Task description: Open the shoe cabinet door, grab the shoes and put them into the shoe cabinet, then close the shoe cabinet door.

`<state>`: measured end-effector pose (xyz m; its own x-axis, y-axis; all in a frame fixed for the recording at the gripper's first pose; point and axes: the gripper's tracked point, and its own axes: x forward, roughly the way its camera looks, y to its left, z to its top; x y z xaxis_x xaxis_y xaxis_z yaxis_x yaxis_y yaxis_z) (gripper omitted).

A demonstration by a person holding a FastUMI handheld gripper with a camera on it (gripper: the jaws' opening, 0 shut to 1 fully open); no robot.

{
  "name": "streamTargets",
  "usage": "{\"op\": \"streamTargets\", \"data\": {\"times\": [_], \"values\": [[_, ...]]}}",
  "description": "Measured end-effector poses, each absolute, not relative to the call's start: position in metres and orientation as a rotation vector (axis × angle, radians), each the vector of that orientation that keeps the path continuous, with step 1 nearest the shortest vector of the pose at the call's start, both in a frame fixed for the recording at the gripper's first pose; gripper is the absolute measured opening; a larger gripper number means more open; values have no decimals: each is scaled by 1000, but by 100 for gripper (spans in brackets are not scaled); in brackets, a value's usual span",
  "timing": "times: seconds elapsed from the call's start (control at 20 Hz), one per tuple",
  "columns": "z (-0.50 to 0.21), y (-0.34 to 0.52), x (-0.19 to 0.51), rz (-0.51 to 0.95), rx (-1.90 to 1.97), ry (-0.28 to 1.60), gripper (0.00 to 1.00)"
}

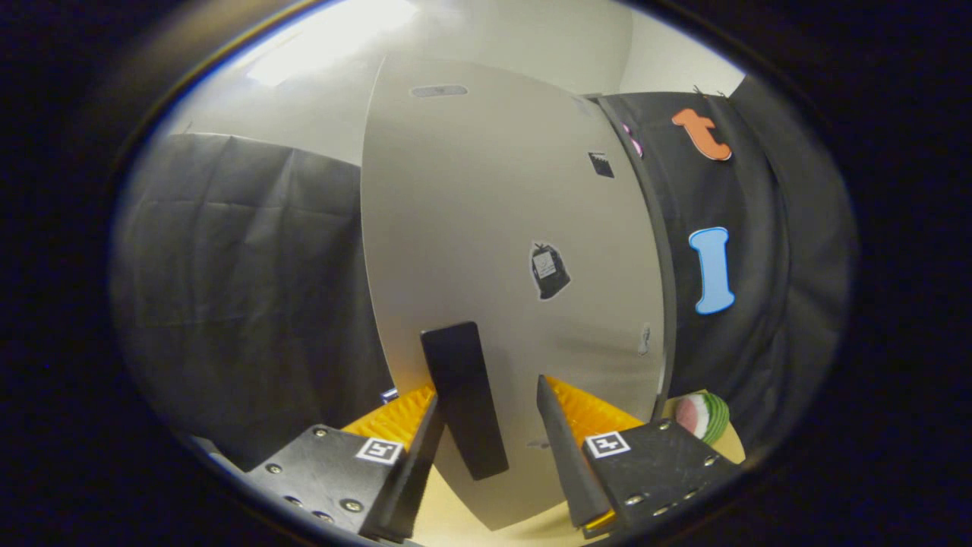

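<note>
The shoe cabinet door [493, 213] is a pale grey panel standing right in front of me. It carries a small dark sticker [549, 270] and an upright black bar handle [463, 399] near its lower edge. My gripper [487, 391] is open and straddles that handle. The left fingertip [431, 414] sits against the handle's left side. A clear gap separates the right fingertip [545, 391] from the handle's right side. The door's dark side edge [662, 289] shows on the right. I cannot tell how far the door is swung.
A tan surface [456, 516] lies under the door's lower edge. A round red, white and green thing like a melon slice [702, 416] rests on it just right of the door. Black cloth wall [243, 289] hangs on both sides.
</note>
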<state>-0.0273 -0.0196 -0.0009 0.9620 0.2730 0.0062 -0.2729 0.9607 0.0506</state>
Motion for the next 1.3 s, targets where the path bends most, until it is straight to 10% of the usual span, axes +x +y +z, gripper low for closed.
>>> {"op": "streamTargets", "data": {"times": [1.3], "values": [[-14, 62, 88, 268, -13, -30, 79]]}}
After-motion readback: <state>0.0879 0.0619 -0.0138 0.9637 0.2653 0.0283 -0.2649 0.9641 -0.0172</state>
